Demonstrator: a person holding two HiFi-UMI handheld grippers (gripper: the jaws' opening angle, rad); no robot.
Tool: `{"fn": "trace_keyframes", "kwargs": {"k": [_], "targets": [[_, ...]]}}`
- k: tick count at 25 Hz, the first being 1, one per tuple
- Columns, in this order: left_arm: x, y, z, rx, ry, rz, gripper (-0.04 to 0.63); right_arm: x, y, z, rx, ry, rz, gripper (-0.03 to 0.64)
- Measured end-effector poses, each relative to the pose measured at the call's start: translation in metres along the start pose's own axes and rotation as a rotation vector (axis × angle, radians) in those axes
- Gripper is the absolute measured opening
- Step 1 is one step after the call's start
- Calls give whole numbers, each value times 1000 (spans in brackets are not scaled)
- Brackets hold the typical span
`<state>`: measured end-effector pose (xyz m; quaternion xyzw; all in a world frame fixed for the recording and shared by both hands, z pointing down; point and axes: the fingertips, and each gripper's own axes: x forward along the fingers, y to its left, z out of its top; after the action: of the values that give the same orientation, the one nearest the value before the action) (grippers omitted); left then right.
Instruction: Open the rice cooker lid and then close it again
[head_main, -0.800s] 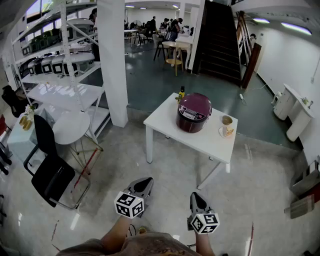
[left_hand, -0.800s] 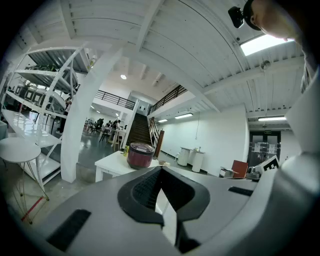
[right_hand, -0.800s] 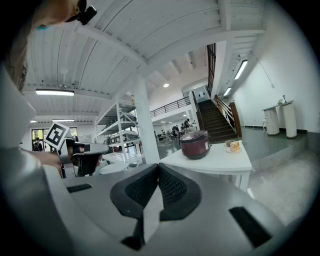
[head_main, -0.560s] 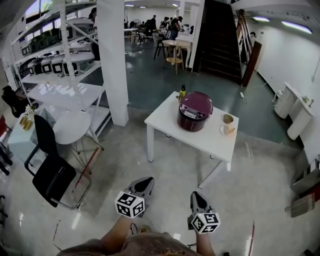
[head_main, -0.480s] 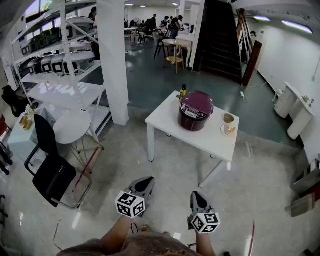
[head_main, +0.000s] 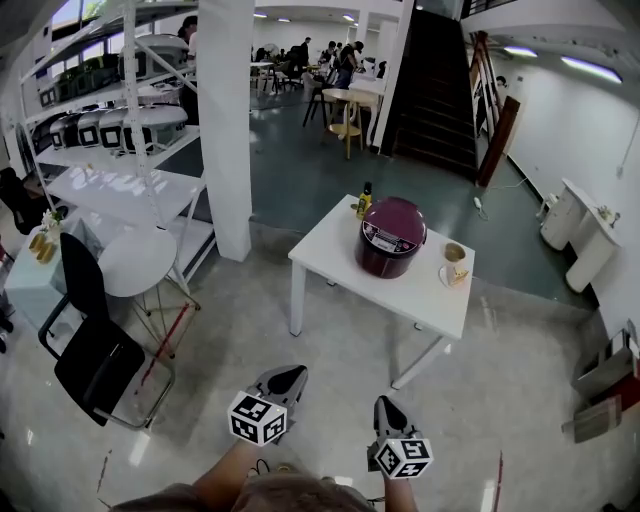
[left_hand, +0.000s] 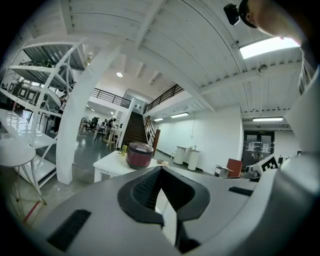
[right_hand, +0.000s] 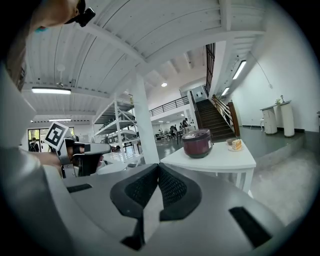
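Maroon and glossy, the rice cooker (head_main: 390, 237) sits on the white bench (head_main: 330, 250) at about twelve o'clock from the person, well apart from both grippers, and its lid (head_main: 395, 222) looks to be down. Here's what's new: over the last second the whole room has slid in the head view. The black chair (head_main: 95, 365) has drifted out towards eight o'clock and the grippers have dropped lower in frame, so I read this as the approach walk (nothing on the bench has been touched). The left gripper (head_main: 284, 377) is closed with nothing in it, pads meeting at the tips. The right gripper (head_main: 386, 407) is the same, shut and empty, and both point roughly level at the bench. So the task hasn't really started: opening the lid comes first, and there's open floor (head_main: 330, 340) to cross before that. Some things are hard to make out from here. The lid's release button and control panel are too small to read. The small bottle (head_main: 365, 200) at the cooker's ten o'clock and the cup (head_main: 455, 252) at its three o'clock are little more than blobs. The person's hands are cut off at six o'clock.
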<state>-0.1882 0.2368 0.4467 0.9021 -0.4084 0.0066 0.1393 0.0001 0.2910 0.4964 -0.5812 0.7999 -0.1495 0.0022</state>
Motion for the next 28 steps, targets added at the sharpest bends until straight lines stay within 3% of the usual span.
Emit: {"fn": "trace_keyframes", "kwargs": {"k": [6,15,28], "targets": [[1,10,-1,5,11,-54,21,10,14,-8,-8,3,-11,3],[15,31,5,-9,-6,-73,21,33,14,-9,-7,-5,-31,2],[78,61,13,-20,-39,-78,21,91,-28,14,-36,-28,-36,3]]}}
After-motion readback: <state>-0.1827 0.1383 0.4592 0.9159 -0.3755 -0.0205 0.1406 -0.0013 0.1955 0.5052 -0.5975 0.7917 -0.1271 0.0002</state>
